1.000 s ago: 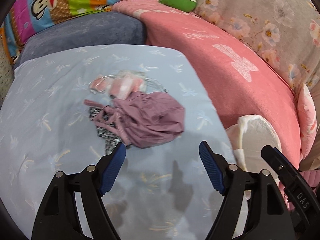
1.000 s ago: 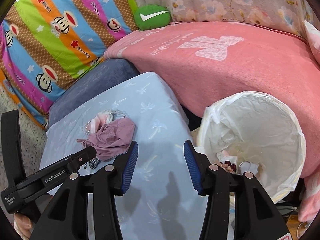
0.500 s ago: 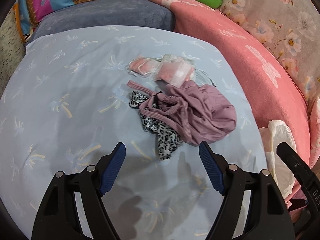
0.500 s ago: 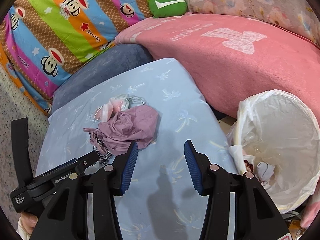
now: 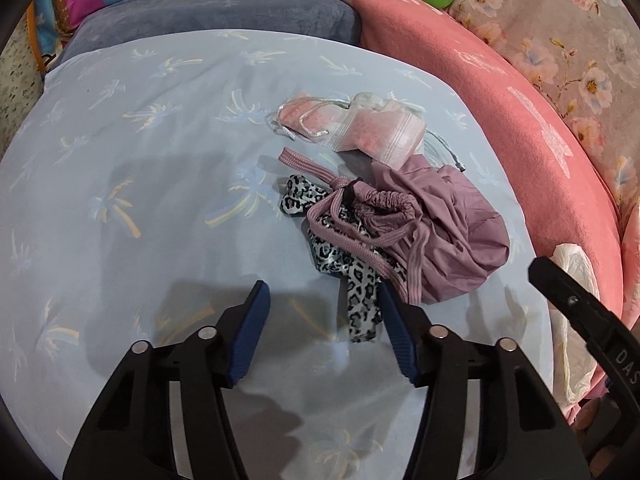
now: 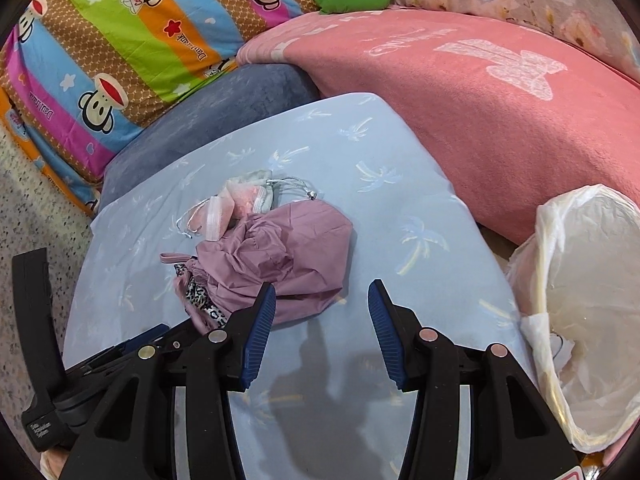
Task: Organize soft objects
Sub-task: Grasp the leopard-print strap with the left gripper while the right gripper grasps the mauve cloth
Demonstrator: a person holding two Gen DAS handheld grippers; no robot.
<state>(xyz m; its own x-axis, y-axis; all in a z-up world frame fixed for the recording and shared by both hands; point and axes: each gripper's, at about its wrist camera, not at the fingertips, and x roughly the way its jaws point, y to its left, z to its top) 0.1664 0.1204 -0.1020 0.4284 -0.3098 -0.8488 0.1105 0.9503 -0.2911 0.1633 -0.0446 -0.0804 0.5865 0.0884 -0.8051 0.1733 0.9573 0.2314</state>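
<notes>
- Bedding fills both views: a pale blue sheet [image 5: 160, 200] with a palm print covers the flat surface where everything lies, with a pink blanket [image 6: 500, 112] heaped beside it and a striped cartoon pillow [image 6: 120, 40] behind.
- A bin lined with a white bag [image 6: 580, 280] stands just off the sheet's edge, on the right hand-held gripper's side.
- The mauve drawstring pouch [image 5: 452, 232] lies crumpled near the middle of the sheet. Its long axis runs roughly left to right in the left wrist view, with the gathered mouth and cords toward the left hand-held gripper and the closed end toward the pink blanket.
- A leopard-print cloth [image 5: 352, 280] spills from the pouch mouth, its loose tail pointing down toward the left hand-held gripper.
- A small clear pouch with pink contents [image 5: 368, 128] touches the mauve pouch on its far side.
- The left hand-held gripper [image 5: 324, 332] is spread wide and holds nothing; its right finger sits just beside the leopard tail.
- The right hand-held gripper [image 6: 322, 332] is likewise wide open and empty, near the mauve pouch.
- Judging by the jumbled pile, sorting has barely begun; every piece is left to handle.
</notes>
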